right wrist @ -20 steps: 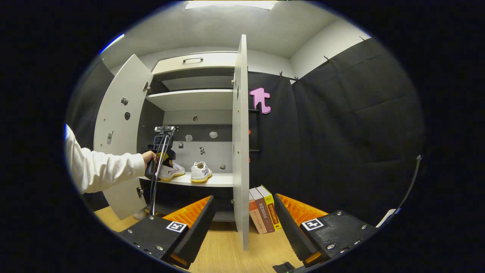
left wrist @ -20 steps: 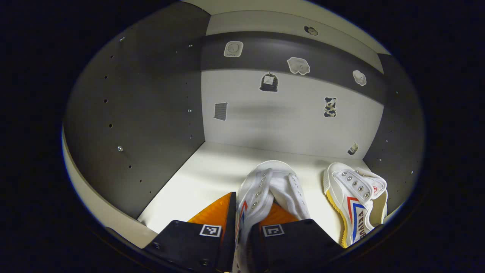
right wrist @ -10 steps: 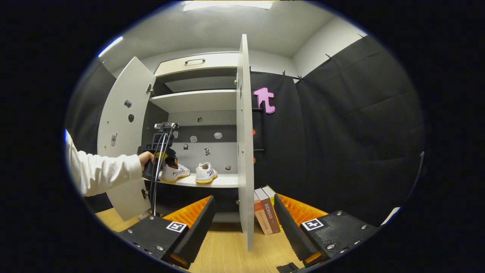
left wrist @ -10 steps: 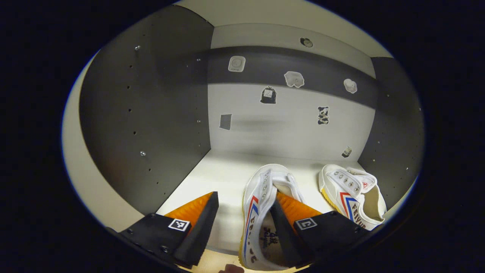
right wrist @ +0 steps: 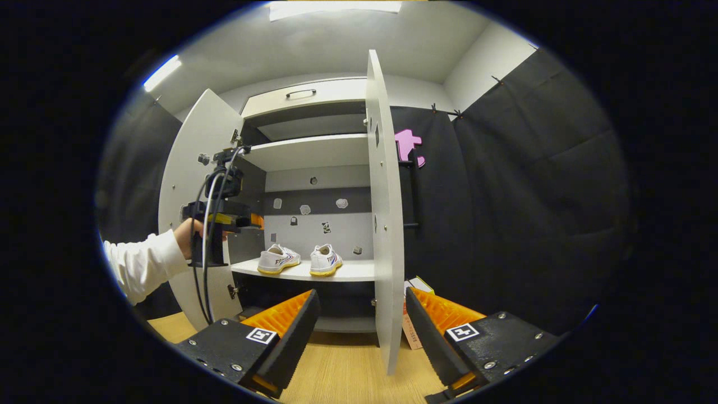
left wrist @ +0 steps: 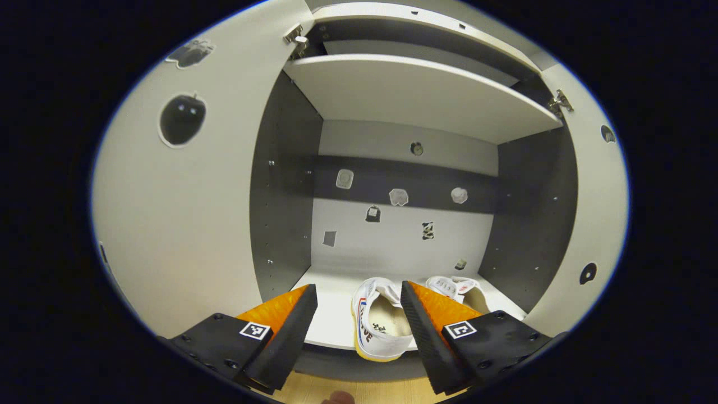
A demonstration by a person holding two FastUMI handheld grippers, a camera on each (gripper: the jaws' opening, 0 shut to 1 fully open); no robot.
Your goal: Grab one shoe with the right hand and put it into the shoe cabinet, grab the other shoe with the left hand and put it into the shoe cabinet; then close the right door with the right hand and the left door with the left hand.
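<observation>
With both grippers [left wrist: 355, 314] [right wrist: 359, 331] wide open and empty, we judge the right door [right wrist: 384, 224] light and stiff, best pushed at its near edge.

White long sleeve [right wrist: 143, 264]; black gripper [right wrist: 221, 213] body, black cables, square fiducial marker, silver screws.

Two white canvas shoes [right wrist: 279, 260] [right wrist: 326, 261] with yellow soles and red-and-blue side stripes stand on a white shelf [right wrist: 353, 271]. The cabinet's pale grey doors [left wrist: 185, 213] carry dark stickers; its side walls [left wrist: 283, 196] are dark grey.
</observation>
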